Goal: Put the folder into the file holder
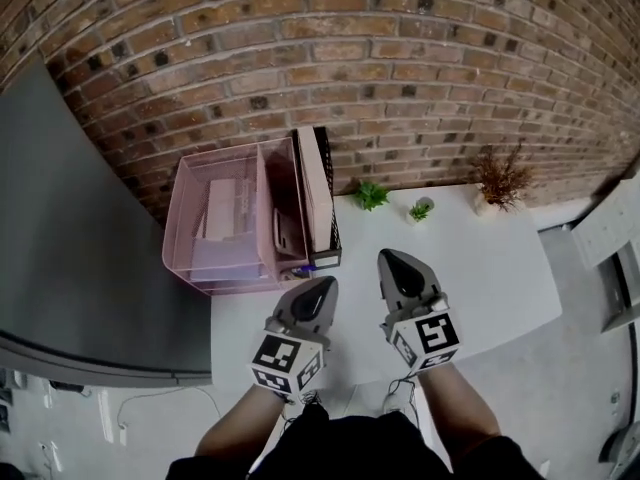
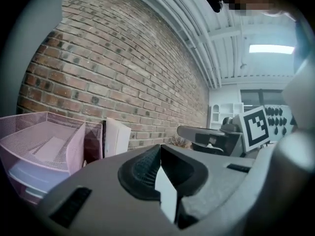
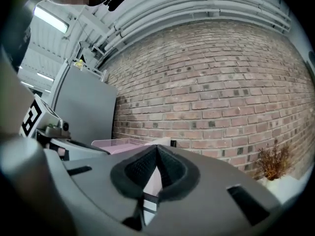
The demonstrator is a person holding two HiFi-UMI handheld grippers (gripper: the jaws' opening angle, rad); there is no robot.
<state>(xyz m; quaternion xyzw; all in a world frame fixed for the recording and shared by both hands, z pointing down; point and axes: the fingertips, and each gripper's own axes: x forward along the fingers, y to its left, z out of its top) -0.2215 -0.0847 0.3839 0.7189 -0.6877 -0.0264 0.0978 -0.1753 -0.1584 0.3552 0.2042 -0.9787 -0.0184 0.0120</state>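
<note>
A pale folder (image 1: pixel 314 186) stands upright in a black mesh file holder (image 1: pixel 327 236) against the brick wall, right beside a pink mesh organiser (image 1: pixel 228 218). My left gripper (image 1: pixel 323 285) is over the white table in front of the holder, its jaws shut with nothing between them. My right gripper (image 1: pixel 389 258) is to its right, also shut and empty. In the left gripper view the shut left gripper (image 2: pixel 160 149) points toward the folder (image 2: pixel 117 136) and the organiser (image 2: pixel 44 146). In the right gripper view the right gripper (image 3: pixel 156 149) is shut, with the organiser (image 3: pixel 120 143) beyond it.
Two small green plants (image 1: pixel 371 195) (image 1: pixel 421 209) and a dry brown plant (image 1: pixel 500 180) stand at the table's far edge by the brick wall. A tall grey cabinet (image 1: pixel 60 248) stands at the left. The white table (image 1: pixel 500 278) stretches right of the grippers.
</note>
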